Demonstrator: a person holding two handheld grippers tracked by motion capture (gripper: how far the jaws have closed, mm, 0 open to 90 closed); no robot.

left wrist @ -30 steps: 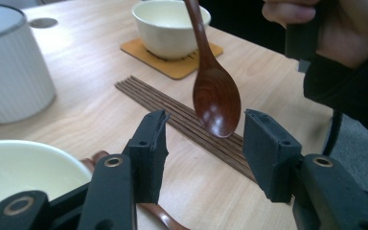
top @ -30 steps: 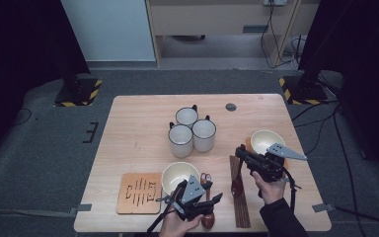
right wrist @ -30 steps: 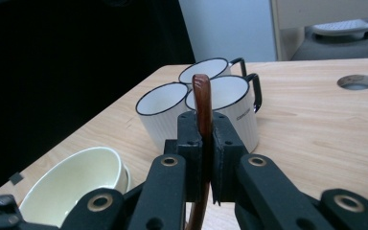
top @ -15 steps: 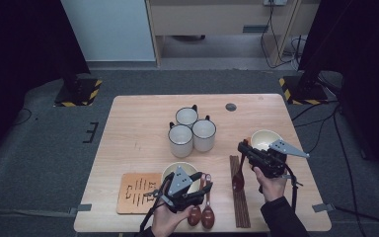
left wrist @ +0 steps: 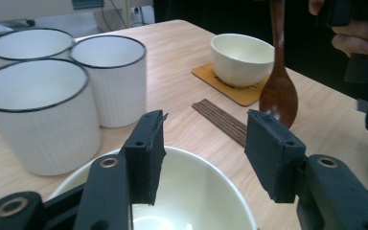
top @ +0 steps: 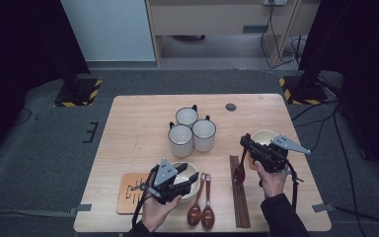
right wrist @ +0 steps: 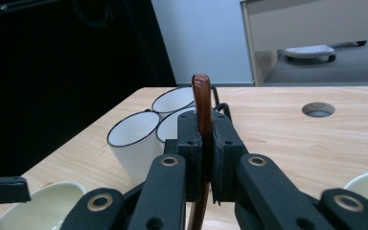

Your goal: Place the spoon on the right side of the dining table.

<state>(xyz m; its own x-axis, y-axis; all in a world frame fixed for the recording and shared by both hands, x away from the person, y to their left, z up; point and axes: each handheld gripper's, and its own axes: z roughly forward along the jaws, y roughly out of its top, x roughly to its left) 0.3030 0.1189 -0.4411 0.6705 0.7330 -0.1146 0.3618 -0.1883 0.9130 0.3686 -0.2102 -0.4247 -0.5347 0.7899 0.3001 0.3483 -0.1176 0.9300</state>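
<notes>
**Spoon held upright while I line up on the near bowl**

The wooden surface (top: 138, 128) carries a table setting, and everything on it sits within my reach from the near edge. Three white mugs (top: 192, 131) stand bunched at the middle, touching one another, out of the way of the work nearer me. Two cream bowls flank them closer in: the far bowl (top: 264, 137) rests on its tan coaster by my right hand, while the near bowl (left wrist: 191, 191) lies just beside an empty coaster (top: 131, 185), which I judge is where it belongs.

My left claw (top: 185, 178) hangs over that near bowl with its jaws spread, one pad to each side above the rim, nothing pressed between them; they have just been opening a little further, I think to straddle the bowl's wall.

My right claw (right wrist: 205, 143) is pressed together, pinching the handle of a brown wooden spoon (top: 240, 170), which hangs bowl-end down over the surface between the dark chopsticks (top: 239, 197) and the far bowl. I hold it upright so it clears them. Two more spoons (top: 201, 210) lie side by side near the front edge.
</notes>
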